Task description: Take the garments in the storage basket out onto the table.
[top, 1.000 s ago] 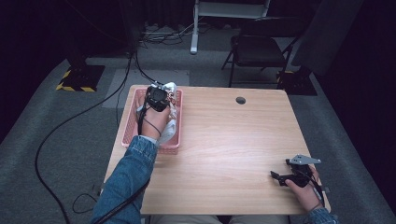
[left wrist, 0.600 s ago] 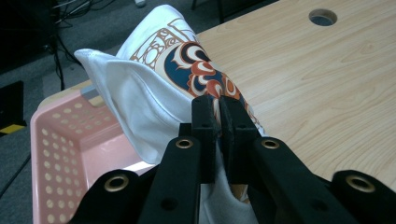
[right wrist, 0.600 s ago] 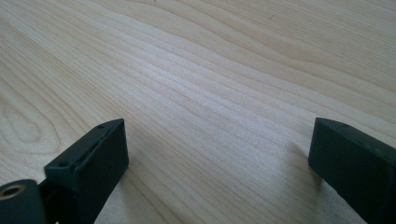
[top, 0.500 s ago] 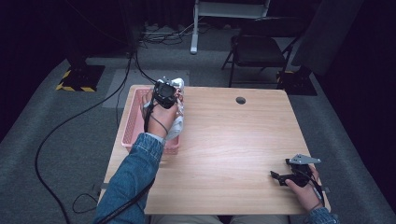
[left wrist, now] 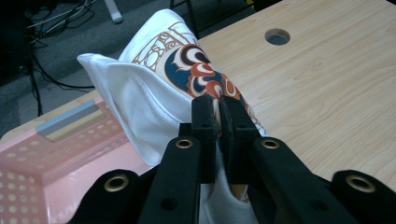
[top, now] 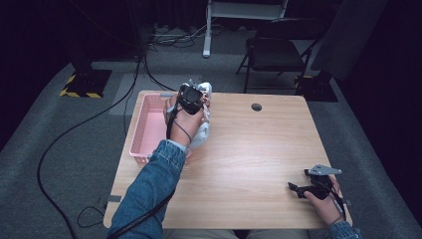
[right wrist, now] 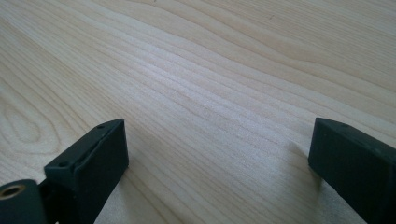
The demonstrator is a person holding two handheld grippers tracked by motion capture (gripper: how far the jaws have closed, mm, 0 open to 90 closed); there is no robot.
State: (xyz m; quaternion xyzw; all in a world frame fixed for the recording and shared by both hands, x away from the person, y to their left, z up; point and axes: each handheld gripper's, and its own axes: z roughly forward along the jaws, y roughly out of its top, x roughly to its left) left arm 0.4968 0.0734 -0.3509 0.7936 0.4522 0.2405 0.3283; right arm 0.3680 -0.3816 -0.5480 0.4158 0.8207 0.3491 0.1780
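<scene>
The fingers (left wrist: pixel 208 135) of the left gripper (left wrist: pixel 218 116) are pinching a fold of the white printed cloth (left wrist: pixel 159 88), pressed together with only the fabric between them. The cloth is hanging from that grip at the far left of the table (top: pixel 259 149), bunched and draping down just past the right rim of the pink basket (top: pixel 144 129), its lower end appearing to trail onto the wood beside the basket. Across at the near right corner, the right gripper (top: pixel 311 188) is resting low over bare wood, its fingers (right wrist: pixel 93 154) spread wide with nothing between them.

Judging by how things lie, the garment is already out of the basket, so the lifting out looks done. What seems left is carrying it toward the open middle of the table, setting it down, and most likely bringing the idle right gripper in to help spread or fold it. None of that is begun yet.
</scene>
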